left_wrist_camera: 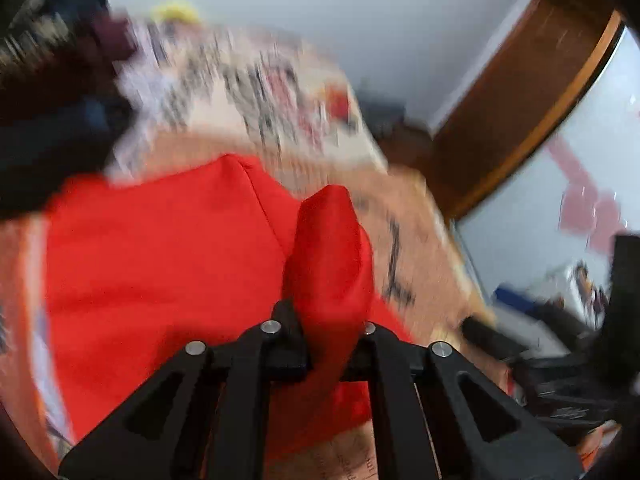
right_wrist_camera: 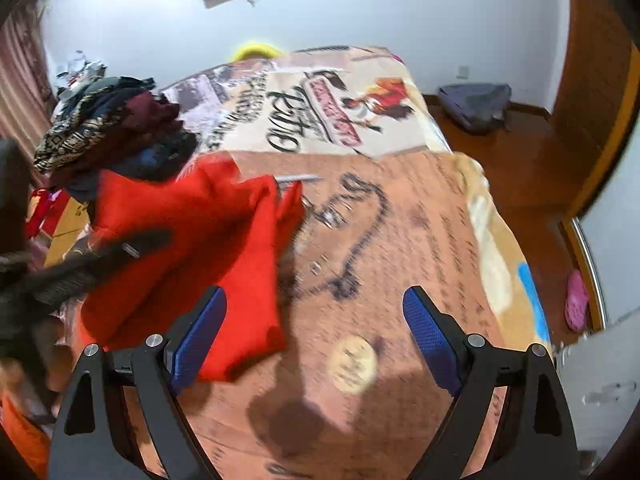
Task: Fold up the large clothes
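Clamped on a bunched fold of the red garment [left_wrist_camera: 160,248] by the left hand-held gripper [left_wrist_camera: 330,344], cloth trailing away over the bed [right_wrist_camera: 420,240], free corner lying left of the wide-open, empty right hand-held gripper [right_wrist_camera: 316,320], nearer its left finger.

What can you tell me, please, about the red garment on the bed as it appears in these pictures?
The red garment is plain bright red cloth, soft-looking, with a visible seam. It lies crumpled, partly spread on the printed bedspread, beside a pile of dark clothes. The left gripper is shut on a bunched fold of it, which stands up between the black fingers. The right gripper is open and holds nothing; the garment's lower edge lies by its left pad.
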`<state>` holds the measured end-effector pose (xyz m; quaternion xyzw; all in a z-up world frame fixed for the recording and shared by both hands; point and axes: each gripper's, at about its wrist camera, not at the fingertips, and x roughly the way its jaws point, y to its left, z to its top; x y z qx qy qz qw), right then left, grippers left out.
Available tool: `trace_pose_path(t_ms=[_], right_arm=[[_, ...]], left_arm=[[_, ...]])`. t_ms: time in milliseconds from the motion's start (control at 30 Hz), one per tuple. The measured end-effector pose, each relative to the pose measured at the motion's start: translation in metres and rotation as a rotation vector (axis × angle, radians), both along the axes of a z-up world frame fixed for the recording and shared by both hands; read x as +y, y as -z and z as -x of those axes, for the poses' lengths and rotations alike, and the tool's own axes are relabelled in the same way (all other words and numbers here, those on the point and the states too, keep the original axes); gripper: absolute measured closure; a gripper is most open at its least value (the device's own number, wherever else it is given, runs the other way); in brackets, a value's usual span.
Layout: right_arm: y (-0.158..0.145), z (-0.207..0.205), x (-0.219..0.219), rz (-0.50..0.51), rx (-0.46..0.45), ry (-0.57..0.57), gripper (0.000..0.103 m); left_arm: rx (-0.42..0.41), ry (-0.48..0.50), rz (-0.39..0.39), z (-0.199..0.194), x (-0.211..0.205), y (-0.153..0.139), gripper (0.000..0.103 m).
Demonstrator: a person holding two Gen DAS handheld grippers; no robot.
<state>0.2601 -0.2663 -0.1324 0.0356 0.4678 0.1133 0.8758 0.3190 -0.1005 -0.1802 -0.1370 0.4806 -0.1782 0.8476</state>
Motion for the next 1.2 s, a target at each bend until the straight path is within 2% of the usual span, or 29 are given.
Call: trace_pose_path(t_ms=[67,133,200,267,367,500,600,700,800,933,967,1033,1067,1133,1200], right_arm=[[0.003,0.006,-0.002,0.003,0.009,-0.005,0.015],[0.003,0.009,-0.002,0.0,0.011,-0.018,0.015],[0.001,0.012,-0.002,-0.018,0.011,-0.032,0.015],[-0.002,0.014,0.001,-0.052,0.012,-0.055,0.015],[-0.007,0.013,0.011,-0.094,0.008,-0.09,0.015],[-0.008,0.008,0.038,-0.153,0.019,-0.158,0.015],[0.0,0.001,0.059,-0.173,0.049,-0.194,0.015],[0.011,-0.009,0.08,-0.187,0.092,-0.221,0.015],[0.024,-0.022,0.096,-0.244,0.141,-0.246,0.015],[0.045,-0.043,0.104,-0.31,0.217,-0.203,0.016],[0.048,-0.046,0.104,-0.306,0.22,-0.183,0.018],[0.053,-0.052,0.105,-0.269,0.216,-0.154,0.042],[0.053,-0.053,0.104,-0.259,0.213,-0.146,0.05],[0.048,-0.053,0.1,-0.251,0.19,-0.14,0.078],[0.036,-0.05,0.095,-0.254,0.148,-0.147,0.09]], left_arm=[[0.069,0.028,0.022,0.0,-0.002,0.019,0.096],[0.054,0.051,0.01,0.005,0.002,0.021,0.094],[0.047,0.084,-0.007,0.009,0.007,0.017,0.084],[0.038,0.123,0.002,0.017,0.014,0.013,0.069],[-0.015,0.135,-0.035,0.035,0.024,-0.001,0.051],[-0.069,0.099,-0.046,0.052,0.051,-0.021,0.047],[-0.096,0.03,-0.055,0.059,0.081,-0.029,0.044],[-0.117,-0.06,-0.122,0.065,0.112,-0.028,0.039],[-0.079,-0.131,-0.164,0.065,0.138,-0.013,0.039],[-0.006,-0.147,-0.154,0.067,0.153,0.015,0.038],[-0.003,-0.147,-0.15,0.069,0.153,0.021,0.035],[-0.008,-0.159,-0.149,0.072,0.154,0.027,0.031],[-0.01,-0.163,-0.146,0.073,0.155,0.029,0.029],[-0.009,-0.171,-0.136,0.073,0.156,0.03,0.028],[-0.003,-0.167,-0.131,0.073,0.157,0.029,0.028]])
